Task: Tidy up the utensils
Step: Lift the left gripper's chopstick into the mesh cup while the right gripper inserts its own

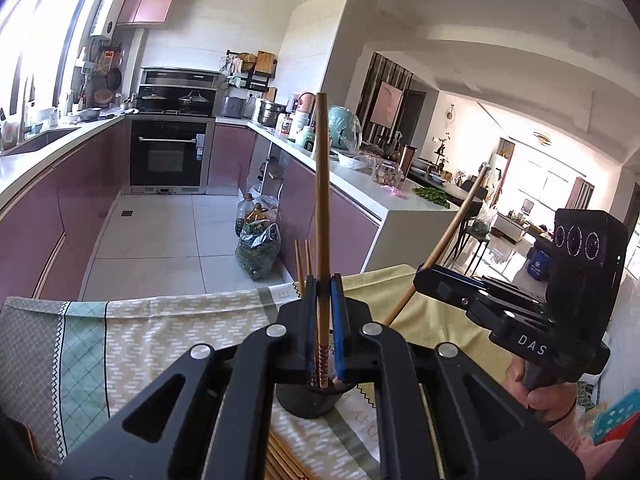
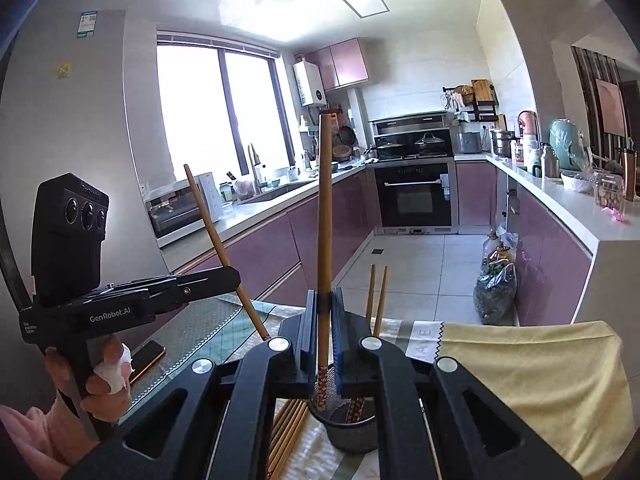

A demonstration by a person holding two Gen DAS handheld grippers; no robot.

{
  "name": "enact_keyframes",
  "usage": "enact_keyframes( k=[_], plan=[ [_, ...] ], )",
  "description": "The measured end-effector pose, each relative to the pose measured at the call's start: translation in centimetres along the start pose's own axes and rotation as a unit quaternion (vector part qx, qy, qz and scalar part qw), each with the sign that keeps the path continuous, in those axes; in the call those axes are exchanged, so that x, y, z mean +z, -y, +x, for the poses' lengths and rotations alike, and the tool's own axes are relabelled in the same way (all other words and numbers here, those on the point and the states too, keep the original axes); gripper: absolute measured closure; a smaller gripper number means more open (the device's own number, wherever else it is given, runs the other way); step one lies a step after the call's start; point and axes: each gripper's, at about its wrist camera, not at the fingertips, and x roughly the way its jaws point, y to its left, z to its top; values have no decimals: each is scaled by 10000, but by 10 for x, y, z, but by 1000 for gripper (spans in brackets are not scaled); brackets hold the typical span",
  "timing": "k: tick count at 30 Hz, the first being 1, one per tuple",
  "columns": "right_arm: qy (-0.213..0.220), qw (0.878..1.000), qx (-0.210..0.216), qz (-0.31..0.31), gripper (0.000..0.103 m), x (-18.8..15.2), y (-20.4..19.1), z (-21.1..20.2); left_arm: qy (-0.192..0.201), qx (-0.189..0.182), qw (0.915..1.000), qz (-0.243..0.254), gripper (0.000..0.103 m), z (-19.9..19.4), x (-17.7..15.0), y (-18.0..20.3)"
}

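My left gripper is shut on a wooden chopstick that stands nearly upright, its patterned end at the mouth of a black mesh holder. Two chopsticks stand in that holder behind the fingers. My right gripper is shut on another upright chopstick, patterned end down at the holder. Each view shows the other gripper to the side: the right gripper with its slanted chopstick, and the left gripper with its chopstick.
Several more chopsticks lie flat on the patterned tablecloth beside the holder. A yellow cloth covers the table's right part. A phone lies at the left. Behind are the kitchen floor, purple cabinets and a bag of greens.
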Motion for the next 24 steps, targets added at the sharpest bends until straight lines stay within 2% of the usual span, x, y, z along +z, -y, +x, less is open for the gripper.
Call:
enact_keyframes(
  k=[3, 6, 10, 18, 24],
  plan=[
    [-30, 10000, -86, 41, 97, 2, 8, 8, -71, 88, 9998, 136, 96, 14, 4, 4],
    [-210, 9996, -157, 53, 97, -2, 14, 19, -347, 175, 9989, 249, 96, 33, -2, 7],
    [-529, 9983, -224, 79, 97, -9, 19, 35, -758, 310, 9961, 320, 96, 57, -20, 3],
    [-1293, 9913, -259, 50, 97, -23, 24, 61, -1442, 285, 9882, 422, 95, 90, -49, -10],
    [-1653, 9858, -258, 171, 97, -37, 26, 81, -1618, 290, 9858, 340, 95, 107, -51, -18]
  ],
)
